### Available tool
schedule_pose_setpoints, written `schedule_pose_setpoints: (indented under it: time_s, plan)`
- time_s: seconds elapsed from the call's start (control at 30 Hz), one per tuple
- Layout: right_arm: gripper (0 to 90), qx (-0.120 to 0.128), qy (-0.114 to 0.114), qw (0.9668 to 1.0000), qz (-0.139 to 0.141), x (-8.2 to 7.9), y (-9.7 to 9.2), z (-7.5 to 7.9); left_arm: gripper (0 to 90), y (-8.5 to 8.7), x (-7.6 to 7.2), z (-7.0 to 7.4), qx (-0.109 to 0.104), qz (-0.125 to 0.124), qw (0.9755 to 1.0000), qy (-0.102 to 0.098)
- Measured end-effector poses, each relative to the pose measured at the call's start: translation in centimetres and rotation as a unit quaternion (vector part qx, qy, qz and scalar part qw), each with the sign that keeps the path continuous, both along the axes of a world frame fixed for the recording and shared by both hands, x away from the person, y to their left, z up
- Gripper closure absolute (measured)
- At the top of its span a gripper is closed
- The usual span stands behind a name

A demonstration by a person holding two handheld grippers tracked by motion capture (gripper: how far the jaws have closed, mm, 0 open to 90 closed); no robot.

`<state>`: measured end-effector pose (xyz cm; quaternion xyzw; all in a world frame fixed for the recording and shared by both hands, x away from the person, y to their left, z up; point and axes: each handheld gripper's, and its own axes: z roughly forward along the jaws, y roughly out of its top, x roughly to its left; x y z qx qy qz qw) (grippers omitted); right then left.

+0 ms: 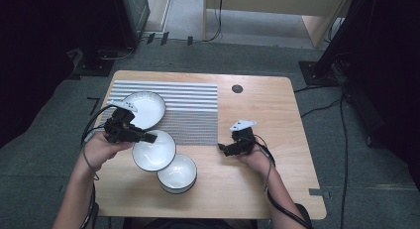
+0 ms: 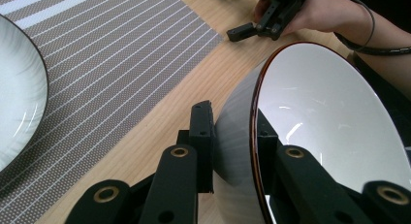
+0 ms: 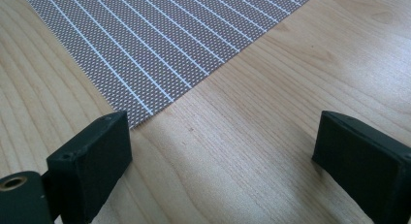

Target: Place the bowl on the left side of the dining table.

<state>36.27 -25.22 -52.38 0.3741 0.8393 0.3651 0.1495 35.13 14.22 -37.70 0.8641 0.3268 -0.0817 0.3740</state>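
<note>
Three white bowls with dark rims stand at the table's left. My left gripper [image 1: 150, 137] is shut on the rim of the middle bowl [image 1: 154, 151]. In the left gripper view this bowl [image 2: 329, 122] is tilted on edge, with one jaw on its ribbed outer wall and the other inside; the left gripper [image 2: 232, 118] clamps the wall between them. A second bowl [image 1: 177, 173] sits just in front of and to the right of it. The third bowl [image 1: 147, 109] rests on the striped placemat [image 1: 190, 102]. My right gripper [image 1: 225, 148] stands open and holds nothing, low over bare wood by the placemat's corner [image 3: 160, 35].
The wooden table [image 1: 257, 115] has a round cable hole [image 1: 237, 88] at the back. Bare wood lies right of the placemat. Cables trail from both grippers off the near edge. Dark stands and cables are on the floor around the table.
</note>
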Motion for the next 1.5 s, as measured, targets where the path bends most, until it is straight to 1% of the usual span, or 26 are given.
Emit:
schedule_pose_setpoints:
  time_s: [0.13, 0.23, 0.33, 0.5, 0.7, 0.93, 1.1, 1.23, 1.3, 1.5]
  plan:
    - [5.9, 0.0, 0.0, 1.0, 0.0, 0.0, 0.0, 0.0, 77.8, 0.6, 0.3, -0.2, -0.002, 0.011, 0.9999, 0.005]
    - [5.9, 0.0, 0.0, 1.0, 0.0, 0.0, 0.0, 0.0, 76.8, 0.9, 0.4, -0.2, -0.004, 0.016, 0.9999, -0.004]
    - [5.9, 0.0, 0.0, 1.0, 0.0, 0.0, 0.0, 0.0, 76.9, 1.1, 0.6, -0.5, -0.006, 0.019, 0.9998, 0.001]
    - [5.9, 0.0, 0.0, 1.0, 0.0, 0.0, 0.0, 0.0, 77.1, 1.6, 1.0, -1.0, -0.002, 0.029, 0.9995, 0.008]
    - [5.9, 0.0, 0.0, 1.0, 0.0, 0.0, 0.0, 0.0, 77.1, 2.2, 1.2, -1.3, -0.001, 0.044, 0.999, 0.005]
    - [5.9, 0.0, 0.0, 1.0, 0.0, 0.0, 0.0, 0.0, 77.2, 2.8, 1.6, -1.9, 0.001, 0.058, 0.9983, 0.008]
    - [5.9, -0.001, 0.0, 1.0, 0.0, 0.1, 0.0, 0.0, 77.2, 3.4, 2.1, -2.7, -0.002, 0.062, 0.9979, 0.017]
    - [5.9, -0.001, 0.001, 1.0, 0.001, 0.1, 0.0, 0.0, 77.2, 3.7, 2.3, -3.3, 0.002, 0.069, 0.9973, 0.024]
    - [5.9, 0.0, 0.001, 1.0, 0.001, 0.1, 0.0, 0.0, 77.2, 3.8, 2.5, -3.7, 0.003, 0.068, 0.9972, 0.029]
    - [6.0, 0.0, 0.001, 1.0, 0.002, 0.2, 0.1, 0.0, 77.2, 3.8, 2.7, -4.5, 0.009, 0.073, 0.9969, 0.027]
